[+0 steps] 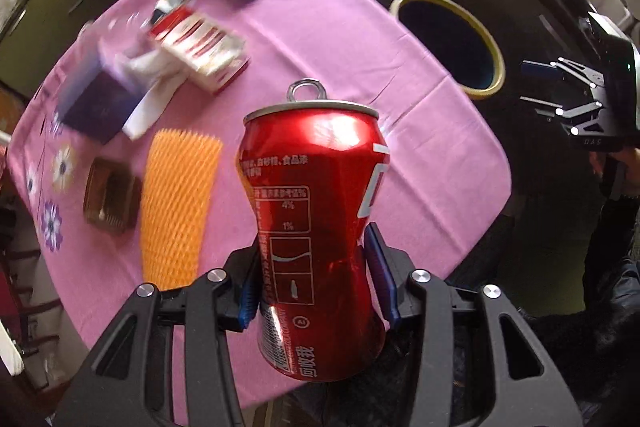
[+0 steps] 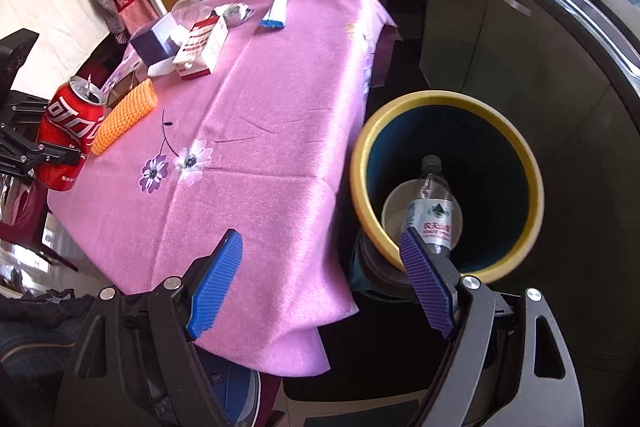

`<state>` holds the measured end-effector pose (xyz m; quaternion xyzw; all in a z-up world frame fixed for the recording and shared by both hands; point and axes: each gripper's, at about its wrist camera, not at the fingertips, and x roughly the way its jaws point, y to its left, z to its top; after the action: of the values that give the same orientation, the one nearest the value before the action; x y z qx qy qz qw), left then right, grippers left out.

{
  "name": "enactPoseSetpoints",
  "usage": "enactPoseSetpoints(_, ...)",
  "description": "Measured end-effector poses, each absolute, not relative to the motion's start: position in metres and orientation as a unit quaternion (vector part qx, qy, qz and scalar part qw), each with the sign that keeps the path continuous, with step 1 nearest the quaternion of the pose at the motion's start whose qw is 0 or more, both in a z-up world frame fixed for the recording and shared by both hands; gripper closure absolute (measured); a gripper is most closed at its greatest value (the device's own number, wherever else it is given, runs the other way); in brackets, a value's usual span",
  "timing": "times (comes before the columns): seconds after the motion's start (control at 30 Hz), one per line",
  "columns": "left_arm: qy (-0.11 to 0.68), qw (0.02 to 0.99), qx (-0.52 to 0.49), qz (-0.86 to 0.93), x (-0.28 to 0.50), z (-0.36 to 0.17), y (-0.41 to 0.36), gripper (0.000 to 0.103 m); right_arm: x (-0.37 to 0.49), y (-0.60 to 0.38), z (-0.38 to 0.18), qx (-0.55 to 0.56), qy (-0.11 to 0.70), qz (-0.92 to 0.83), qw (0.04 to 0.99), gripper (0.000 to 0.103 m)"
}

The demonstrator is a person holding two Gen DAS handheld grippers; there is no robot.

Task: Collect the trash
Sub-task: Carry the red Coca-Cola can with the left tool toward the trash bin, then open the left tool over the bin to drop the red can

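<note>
Clamped between my left gripper's [image 1: 314,277] blue pads is the red soda can [image 1: 316,227], gripped at its dented waist so the sides pinch inward there. It stands upright in the jaws, clear of the pink tablecloth [image 1: 320,39] below, with its silver rim and raised pull tab on top and white print running down the side. Beyond the can's left side lie an orange foam net [image 1: 176,203], a small brown tray [image 1: 110,201] and a red-and-white carton [image 1: 200,47]. My right gripper [image 2: 320,287] holds nothing, its jaws spread wide. Just past its right pad sits the yellow-rimmed bin [image 2: 444,107], with a clear plastic bottle [image 2: 434,211] already leaning inside.
</note>
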<state>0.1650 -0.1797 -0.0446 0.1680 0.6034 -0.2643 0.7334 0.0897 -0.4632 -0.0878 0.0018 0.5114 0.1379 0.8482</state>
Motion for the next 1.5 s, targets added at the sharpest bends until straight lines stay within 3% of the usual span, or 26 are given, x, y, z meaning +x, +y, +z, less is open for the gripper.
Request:
enactPoseSetpoints(0.13,0.58,0.722,0.181,-0.332,0.188,-0.045,-0.263,0.058,0.058,-0.506,-0.073,0.041,0.488,0.092,0.867,0.023)
enactPoseSetpoints(0.37,0.585,0.682,0.183,-0.398,0.232,-0.097,-0.416,0.058,0.018,-0.558,-0.073,0.094,0.479,0.037,0.872,0.023)
enactPoseSetpoints(0.57,0.624,0.675,0.16,-0.359,0.264,-0.153,-0.472,0.058,0.011,-0.579,-0.092,0.123,0.495,0.024,0.86,0.023)
enactPoseSetpoints(0.63,0.632,0.677,0.142,-0.348,0.273,-0.164,-0.475,0.054,0.012,-0.582,-0.096,0.128,0.497,0.024,0.858,0.023)
enactPoseSetpoints(0.67,0.632,0.682,0.131,-0.344,0.276,-0.165,-0.475,0.044,0.013,-0.583,-0.098,0.13,0.497,0.024,0.858,0.023)
enactPoseSetpoints(0.83,0.598,0.707,0.076,-0.37,0.262,-0.133,-0.442,0.03,0.02,-0.58,-0.102,0.132,0.498,0.037,0.857,0.023)
enactPoseSetpoints(1.0,0.505,0.762,0.025,-0.404,0.223,-0.077,-0.37,0.015,0.032,-0.562,-0.106,0.128,0.497,0.059,0.856,0.023)
enactPoseSetpoints(1.2,0.388,0.844,-0.036,-0.369,0.174,-0.032,-0.247,0.007,0.066,-0.515,-0.103,0.099,0.501,0.11,0.853,0.023)
enactPoseSetpoints(1.5,0.291,0.939,-0.061,-0.174,0.109,-0.017,-0.069,0.007,0.158,-0.402,-0.081,0.045,0.483,0.198,0.852,0.023)
